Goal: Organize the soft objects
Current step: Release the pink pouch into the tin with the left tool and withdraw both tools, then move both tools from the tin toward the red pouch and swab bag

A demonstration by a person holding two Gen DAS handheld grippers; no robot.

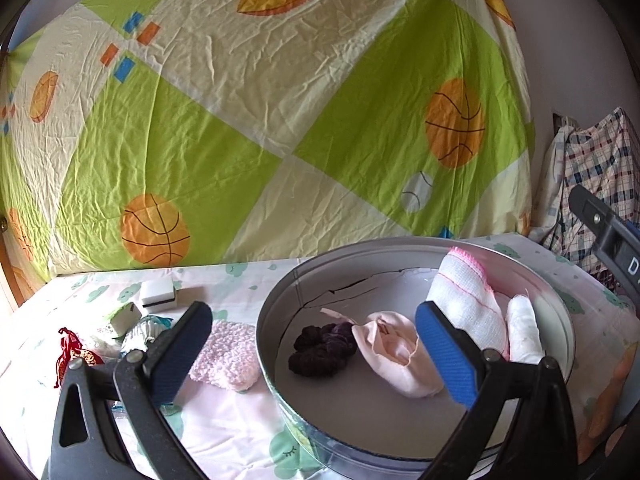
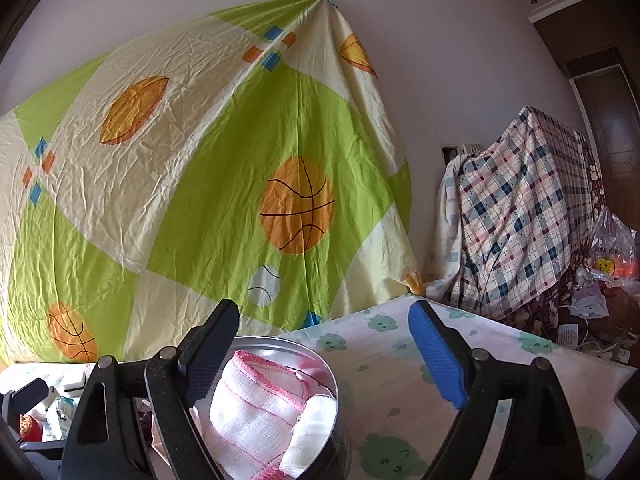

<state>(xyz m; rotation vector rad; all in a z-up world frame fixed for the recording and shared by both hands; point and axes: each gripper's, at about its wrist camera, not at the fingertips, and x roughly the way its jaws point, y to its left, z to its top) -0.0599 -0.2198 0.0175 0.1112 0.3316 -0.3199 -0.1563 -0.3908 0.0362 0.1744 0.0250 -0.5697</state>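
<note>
Both grippers, left (image 1: 312,348) and right (image 2: 324,356), spread wide, empty, hovering at round tin (image 1: 276,300). Inside: scrunchie (image 1: 320,350), pink pouch (image 1: 396,354), white cloth (image 1: 466,300). Fuzzy pink pad (image 1: 226,354) outside, likely next.

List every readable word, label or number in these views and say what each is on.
"D" — white letter on the right gripper's body; anything after it is cut off.
"THANK YOU" — plastic bag with a smiley; first letters faint.
Printed card beside the cables: too small to read.

Soft daylight (fisheye-warped edges), sharp
</note>
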